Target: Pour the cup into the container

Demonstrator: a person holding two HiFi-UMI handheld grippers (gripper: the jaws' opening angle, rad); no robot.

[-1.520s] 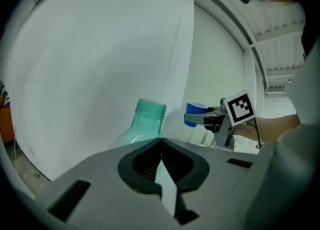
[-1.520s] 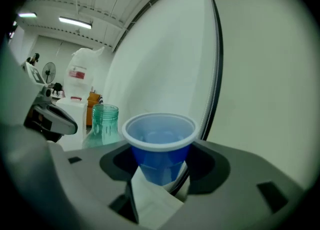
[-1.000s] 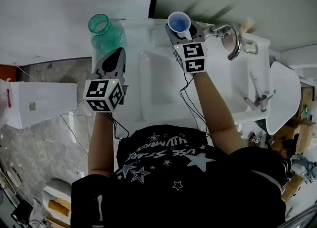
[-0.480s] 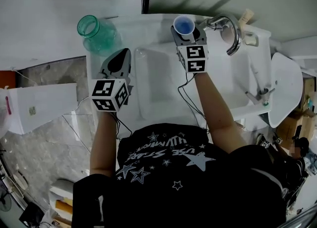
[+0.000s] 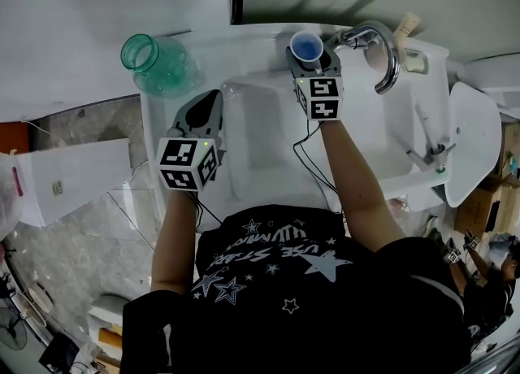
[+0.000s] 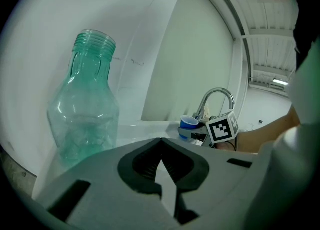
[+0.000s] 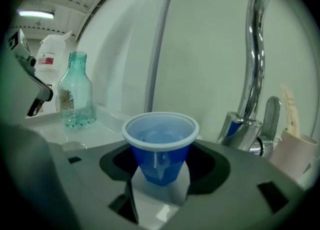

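A white sink (image 5: 260,161) stands against a pale wall, with a chrome faucet (image 5: 382,51) at its back right and the green bottle (image 5: 154,62) on the rim at its back left. My right gripper (image 5: 315,63) is clamped on the blue cup (image 5: 306,44), which stands upright just beside the faucet and seems to hold some clear liquid. My left gripper (image 5: 205,108) is clenched on nothing, near the bottle but not touching it. The cup is well apart from the bottle, so I judge the carry is the step in hand. I should keep the cup level as it crosses the basin, bring its lip right over the narrow mouth, and tip slowly, since that neck will spill a fast pour. Steadying the bottle with the left gripper would help. Compared with a second ago, the cup sits a little closer to the faucet, the left gripper has drifted off the bottle toward the basin, and the head view has swung slightly.
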